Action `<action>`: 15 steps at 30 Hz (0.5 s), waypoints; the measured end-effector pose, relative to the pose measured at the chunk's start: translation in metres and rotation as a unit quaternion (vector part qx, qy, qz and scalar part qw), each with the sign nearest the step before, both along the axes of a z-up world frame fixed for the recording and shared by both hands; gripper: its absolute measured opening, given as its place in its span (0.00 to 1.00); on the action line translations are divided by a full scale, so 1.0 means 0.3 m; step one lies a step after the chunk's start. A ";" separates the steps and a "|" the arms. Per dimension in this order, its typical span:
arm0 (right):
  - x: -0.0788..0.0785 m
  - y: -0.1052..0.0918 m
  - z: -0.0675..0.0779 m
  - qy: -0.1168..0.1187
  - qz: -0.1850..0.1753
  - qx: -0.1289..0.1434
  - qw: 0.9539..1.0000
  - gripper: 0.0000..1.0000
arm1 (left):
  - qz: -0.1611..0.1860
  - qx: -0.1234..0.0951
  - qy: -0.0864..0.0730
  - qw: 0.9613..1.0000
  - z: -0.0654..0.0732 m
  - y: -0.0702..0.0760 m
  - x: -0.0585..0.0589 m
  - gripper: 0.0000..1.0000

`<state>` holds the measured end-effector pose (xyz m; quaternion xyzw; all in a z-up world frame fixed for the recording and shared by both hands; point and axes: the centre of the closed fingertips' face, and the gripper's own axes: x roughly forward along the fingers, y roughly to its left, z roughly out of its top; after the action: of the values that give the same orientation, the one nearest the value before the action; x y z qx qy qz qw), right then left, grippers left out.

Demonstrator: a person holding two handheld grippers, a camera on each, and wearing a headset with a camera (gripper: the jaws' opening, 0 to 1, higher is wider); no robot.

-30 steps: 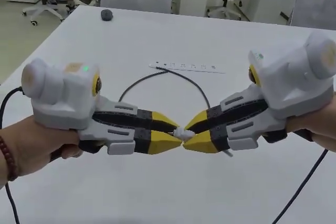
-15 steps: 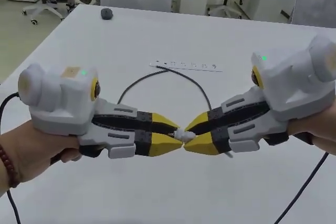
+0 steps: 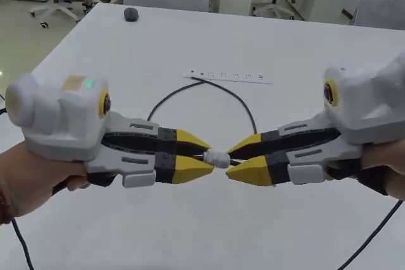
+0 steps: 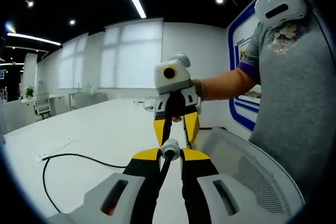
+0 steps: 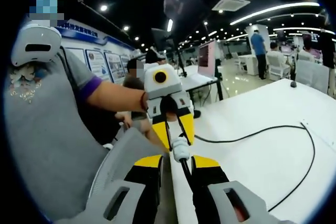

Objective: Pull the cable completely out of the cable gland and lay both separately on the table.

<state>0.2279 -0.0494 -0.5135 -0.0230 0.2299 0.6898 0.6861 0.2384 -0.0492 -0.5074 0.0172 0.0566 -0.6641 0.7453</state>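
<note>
Head view: left gripper and right gripper meet tip to tip above the table; the white gland hangs between them, off the surface; left jaws are clamped on one end of it, and the yellow tips hide how deep it sits; right jaws are pinched on a short dark lead just beside the gland. The cable loops on the table behind, both ends lost behind the grippers; a power strip lies at the loop's top, contact unclear; a dark lump far off is too small to name.

Left gripper view: gland seen end-on at own tips, jaws closed against it; dark line below it between the jaws, cable or gap, cannot tell.

Right gripper view: gland just past own tips; black cable runs from it down between the closed jaws; cable not yet out of the gland; gland's far end hidden by the left gripper.
</note>
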 end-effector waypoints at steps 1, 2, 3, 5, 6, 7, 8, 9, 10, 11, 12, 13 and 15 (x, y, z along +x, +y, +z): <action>0.002 0.000 -0.005 0.001 0.000 -0.001 1.000 0.17 | -0.001 0.002 -0.003 1.000 -0.001 -0.001 -0.001 0.15; 0.003 -0.001 -0.009 0.008 -0.002 0.003 1.000 0.16 | -0.002 0.002 -0.004 1.000 -0.001 -0.001 -0.002 0.15; 0.005 -0.001 -0.005 0.020 -0.006 0.010 1.000 0.16 | -0.003 0.003 -0.006 1.000 -0.001 -0.002 -0.003 0.15; 0.012 -0.002 0.005 0.052 -0.017 0.030 0.998 0.15 | -0.005 0.009 -0.013 1.000 -0.005 -0.002 -0.007 0.15; 0.011 -0.004 0.008 0.059 -0.015 0.036 0.998 0.14 | -0.006 0.009 -0.014 1.000 -0.005 -0.002 -0.008 0.15; 0.014 -0.006 0.008 0.070 -0.018 0.039 0.997 0.14 | -0.008 0.011 -0.016 1.000 -0.007 -0.002 -0.012 0.15; 0.022 -0.010 0.004 0.072 -0.020 0.040 0.996 0.14 | -0.010 0.013 -0.018 1.000 -0.009 -0.002 -0.014 0.15; 0.023 -0.010 0.005 0.080 -0.020 0.044 0.996 0.13 | -0.012 0.014 -0.019 1.000 -0.011 -0.002 -0.016 0.15; 0.020 -0.008 0.011 0.095 -0.020 0.051 0.994 0.13 | -0.013 0.016 -0.020 1.000 -0.012 -0.003 -0.017 0.15; 0.018 -0.006 0.012 0.118 -0.021 0.054 0.991 0.13 | -0.015 0.019 -0.025 0.999 -0.016 -0.003 -0.019 0.15; 0.020 -0.003 0.011 0.123 -0.020 0.056 0.991 0.13 | -0.016 0.020 -0.028 0.999 -0.016 -0.004 -0.020 0.15; 0.019 0.000 0.003 0.130 -0.017 0.053 0.990 0.12 | -0.016 0.020 -0.029 0.999 -0.015 -0.004 -0.021 0.15; 0.012 0.006 -0.010 0.138 -0.014 0.051 0.989 0.12 | -0.019 0.020 -0.032 0.999 -0.013 -0.005 -0.024 0.15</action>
<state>0.2314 -0.0476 -0.5164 0.1105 0.2872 0.6876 0.6576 0.2312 -0.0506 -0.5113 0.0545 0.0452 -0.6763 0.7332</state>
